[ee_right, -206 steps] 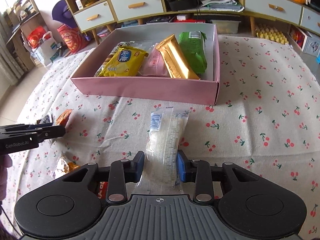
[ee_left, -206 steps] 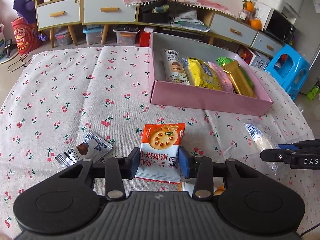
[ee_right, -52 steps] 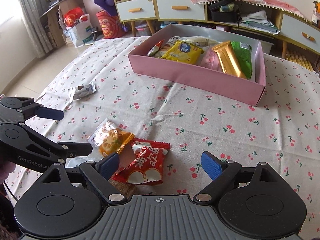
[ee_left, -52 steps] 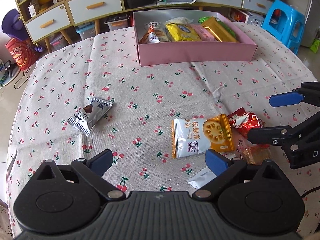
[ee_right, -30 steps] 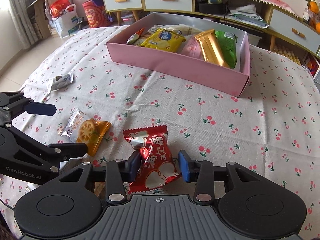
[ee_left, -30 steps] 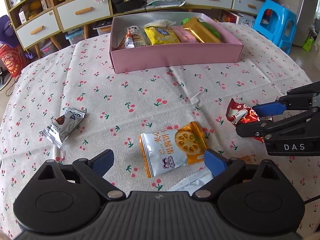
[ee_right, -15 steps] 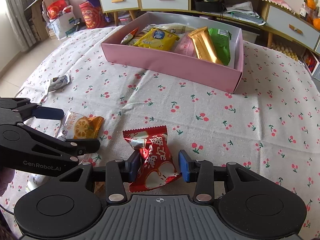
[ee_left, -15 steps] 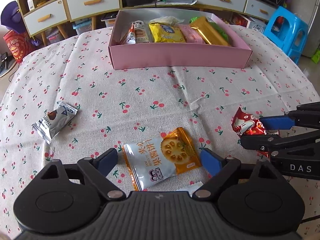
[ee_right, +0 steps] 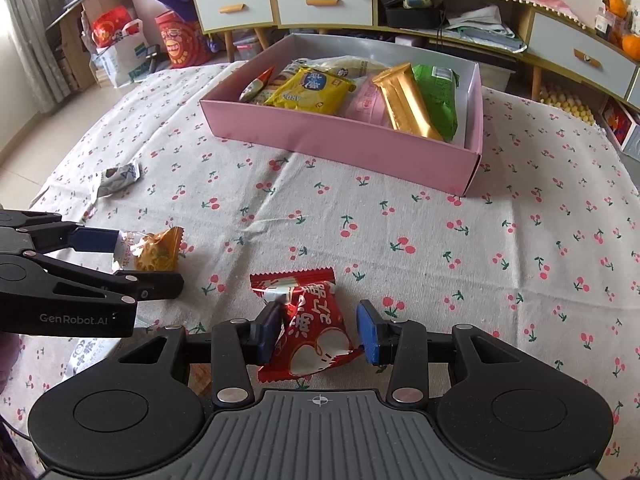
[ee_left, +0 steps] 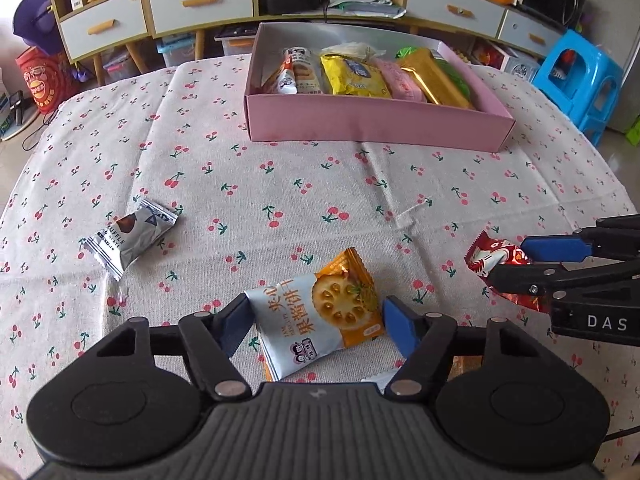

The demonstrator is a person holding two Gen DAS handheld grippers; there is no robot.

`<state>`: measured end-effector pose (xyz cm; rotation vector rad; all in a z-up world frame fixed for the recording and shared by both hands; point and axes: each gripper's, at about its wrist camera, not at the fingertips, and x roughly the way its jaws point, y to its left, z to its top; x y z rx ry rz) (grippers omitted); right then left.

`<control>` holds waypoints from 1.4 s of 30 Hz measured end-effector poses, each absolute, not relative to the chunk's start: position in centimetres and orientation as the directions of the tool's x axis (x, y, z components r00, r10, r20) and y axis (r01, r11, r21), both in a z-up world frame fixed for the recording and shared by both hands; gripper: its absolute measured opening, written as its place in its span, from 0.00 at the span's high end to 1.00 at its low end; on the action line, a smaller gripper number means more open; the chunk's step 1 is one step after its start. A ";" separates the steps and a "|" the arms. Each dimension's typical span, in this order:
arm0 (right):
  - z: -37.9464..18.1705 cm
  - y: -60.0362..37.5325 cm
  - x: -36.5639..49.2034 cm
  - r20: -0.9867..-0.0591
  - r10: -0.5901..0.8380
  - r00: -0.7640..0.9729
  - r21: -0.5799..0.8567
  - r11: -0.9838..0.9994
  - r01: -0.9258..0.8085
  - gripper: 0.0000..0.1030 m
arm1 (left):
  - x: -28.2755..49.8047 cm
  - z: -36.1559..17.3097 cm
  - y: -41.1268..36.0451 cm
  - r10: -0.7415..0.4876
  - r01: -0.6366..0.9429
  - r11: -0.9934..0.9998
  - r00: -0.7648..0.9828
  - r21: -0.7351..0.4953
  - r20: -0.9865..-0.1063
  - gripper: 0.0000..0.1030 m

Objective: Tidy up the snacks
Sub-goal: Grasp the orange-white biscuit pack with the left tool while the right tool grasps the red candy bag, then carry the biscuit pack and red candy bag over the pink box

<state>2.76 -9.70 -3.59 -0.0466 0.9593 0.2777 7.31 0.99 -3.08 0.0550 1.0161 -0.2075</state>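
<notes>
On the cherry-print tablecloth lies an orange and white biscuit packet [ee_left: 320, 316], between the fingers of my left gripper [ee_left: 315, 316]. Its jaws are closing; the blue pads stand at the packet's edges without squeezing it. My right gripper [ee_right: 320, 328] is shut on a red snack packet [ee_right: 316, 320], which also shows in the left wrist view [ee_left: 492, 256]. A silver truffle packet [ee_left: 132, 236] lies loose to the left. The pink box [ee_left: 376, 120] at the far side holds several snacks.
A white wrapper [ee_left: 376, 380] lies under my left gripper. Beyond the table stand drawer cabinets [ee_left: 200, 0] and a blue stool [ee_left: 580, 80] at the right. Bare cloth lies between the grippers and the box.
My left gripper's jaws have narrowed from wide open to the biscuit packet's edges. The right gripper shut on the red packet over a second ago and has kept still since.
</notes>
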 end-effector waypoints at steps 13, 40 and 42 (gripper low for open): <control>-3.5 -9.6 3.5 -0.819 0.243 0.519 0.128 0.961 -0.247 0.64 | 8.1 -2.2 2.1 -0.167 0.150 0.983 0.512 -0.104 -0.843 0.36; -2.3 -9.4 4.8 -0.856 0.242 0.458 0.179 0.968 -0.177 0.72 | 8.7 -1.0 1.7 -0.197 0.144 0.979 0.524 -0.141 -0.829 0.36; -1.7 -9.5 5.1 -0.847 0.251 0.468 0.195 0.967 -0.165 0.72 | 8.9 -0.5 1.8 -0.204 0.138 0.978 0.531 -0.154 -0.822 0.36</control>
